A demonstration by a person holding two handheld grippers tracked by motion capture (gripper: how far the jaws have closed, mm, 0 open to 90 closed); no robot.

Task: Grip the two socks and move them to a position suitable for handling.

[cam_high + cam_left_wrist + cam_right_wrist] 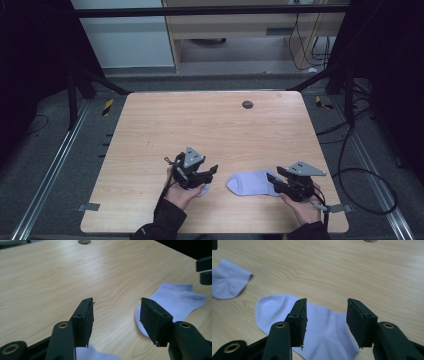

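A pale lilac ankle sock (248,182) lies flat near the table's front edge, between my two grippers. My right gripper (273,178) hovers over its right end, open; in the right gripper view its jaws (327,308) stand apart above the sock (324,327) without pinching it. A second, bunched lilac sock (203,189) lies under my left gripper (213,171), which is open. In the left gripper view the jaws (117,308) are spread above bare wood, with the bunched sock (93,353) at the bottom edge and the flat sock (176,300) to the right.
The wooden table (210,120) has a round dark grommet (247,104) near its far edge. Black frame bars and cables surround the table on the floor. In the right gripper view the bunched sock (227,280) sits at the far left.
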